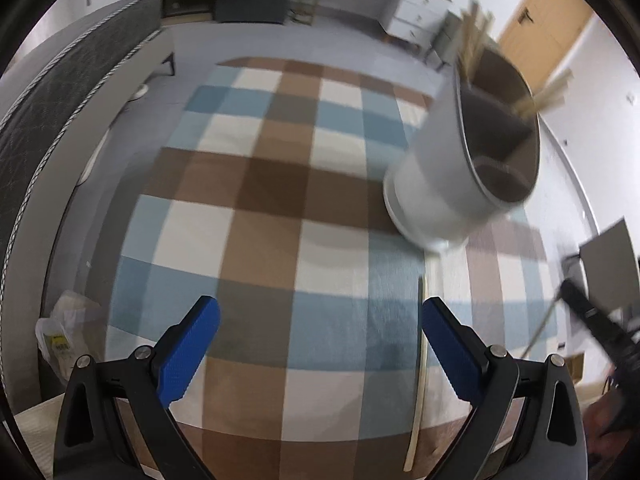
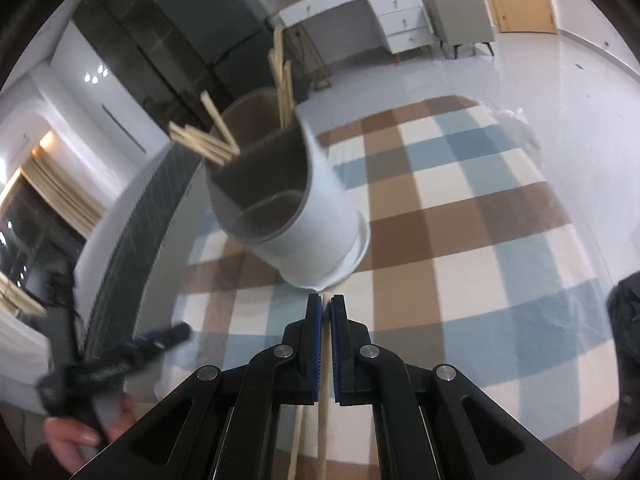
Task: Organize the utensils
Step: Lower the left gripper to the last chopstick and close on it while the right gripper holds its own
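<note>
Utensil holder [image 2: 288, 200], left of centre on the checked surface [image 2: 480, 208], already stocked with chopsticks [image 2: 204, 140]; right hand-held gripper [image 2: 326, 308] clamps one chopstick [image 2: 323, 400]; left hand-held gripper [image 1: 320, 344] wide, empty; another chopstick [image 1: 420, 360] unfiled.

Pale chopstick [image 2: 325, 364] pinched upright before divided white holder [image 2: 320, 216].

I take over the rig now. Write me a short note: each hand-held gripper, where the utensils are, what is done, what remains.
Right hand-held gripper: shut on one chopstick.
Left hand-held gripper: open, empty, above the checked cloth.
White holder: on the cloth, with several chopsticks already in its compartments.
A second loose chopstick lies on the cloth.
Left: drop the held chopstick into the holder, then probably fetch the loose one.
</note>
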The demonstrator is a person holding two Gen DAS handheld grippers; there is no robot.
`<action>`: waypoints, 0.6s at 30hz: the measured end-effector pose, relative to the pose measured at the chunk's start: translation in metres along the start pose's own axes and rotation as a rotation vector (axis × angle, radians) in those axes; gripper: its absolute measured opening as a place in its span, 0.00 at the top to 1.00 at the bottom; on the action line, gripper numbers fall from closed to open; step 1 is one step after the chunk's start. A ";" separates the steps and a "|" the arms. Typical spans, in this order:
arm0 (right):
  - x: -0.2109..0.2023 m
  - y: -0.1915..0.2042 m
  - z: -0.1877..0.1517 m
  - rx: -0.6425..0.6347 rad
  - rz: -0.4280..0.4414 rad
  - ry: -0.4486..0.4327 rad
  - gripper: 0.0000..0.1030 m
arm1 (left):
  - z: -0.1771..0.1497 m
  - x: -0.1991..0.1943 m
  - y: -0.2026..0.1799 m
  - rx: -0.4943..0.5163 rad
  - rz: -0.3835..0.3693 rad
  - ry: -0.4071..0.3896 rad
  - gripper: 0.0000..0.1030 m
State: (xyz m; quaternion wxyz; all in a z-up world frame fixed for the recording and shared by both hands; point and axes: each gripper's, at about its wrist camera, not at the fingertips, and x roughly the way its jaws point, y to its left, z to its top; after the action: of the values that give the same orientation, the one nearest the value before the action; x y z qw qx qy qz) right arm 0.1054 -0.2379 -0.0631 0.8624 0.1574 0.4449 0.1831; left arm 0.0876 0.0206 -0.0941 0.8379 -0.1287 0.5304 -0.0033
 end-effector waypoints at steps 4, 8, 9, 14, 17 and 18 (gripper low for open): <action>-0.012 -0.008 -0.002 0.031 0.021 -0.031 0.97 | -0.008 0.003 -0.012 0.058 -0.003 -0.003 0.05; -0.023 -0.026 -0.001 0.085 0.052 -0.060 0.97 | -0.016 0.005 -0.023 0.099 -0.043 0.011 0.05; -0.026 -0.029 -0.001 0.095 0.057 -0.066 0.97 | -0.019 0.007 -0.026 0.102 -0.050 0.017 0.05; -0.039 -0.038 -0.001 0.120 0.055 -0.099 0.97 | -0.028 0.022 -0.034 0.124 -0.019 0.061 0.05; -0.045 -0.034 -0.003 0.088 0.044 -0.116 0.97 | -0.031 0.026 -0.043 0.166 -0.002 0.067 0.05; -0.048 -0.033 -0.004 0.074 0.039 -0.120 0.97 | -0.032 0.027 -0.046 0.180 0.004 0.063 0.05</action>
State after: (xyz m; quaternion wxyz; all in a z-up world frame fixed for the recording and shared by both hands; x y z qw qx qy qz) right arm 0.0821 -0.2881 -0.0455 0.8775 0.2085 0.3956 0.1734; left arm 0.0771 -0.0348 -0.1204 0.8289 -0.0515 0.5544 -0.0533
